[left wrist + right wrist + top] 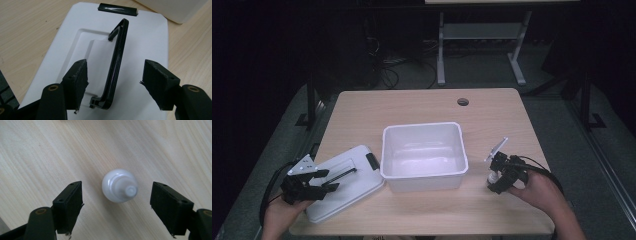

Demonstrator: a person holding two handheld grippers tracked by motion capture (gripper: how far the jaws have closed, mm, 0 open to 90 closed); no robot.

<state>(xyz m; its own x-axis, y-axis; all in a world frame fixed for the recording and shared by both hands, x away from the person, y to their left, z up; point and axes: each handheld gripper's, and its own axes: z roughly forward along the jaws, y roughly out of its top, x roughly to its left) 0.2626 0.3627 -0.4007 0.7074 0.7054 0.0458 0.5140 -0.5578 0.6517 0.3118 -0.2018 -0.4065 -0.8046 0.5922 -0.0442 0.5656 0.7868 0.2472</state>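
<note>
Right gripper view: your right gripper [116, 202] straddles the small white plastic bottle [119, 185] (upright on the table), jaws apart, untouching.

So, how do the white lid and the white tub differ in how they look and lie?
The lid lies flat and slanted, at the left; the tub stands upright with its opening up, mid-table. The lid carries a black handle and clip; the tub looks plain. Both are white plastic.
</note>
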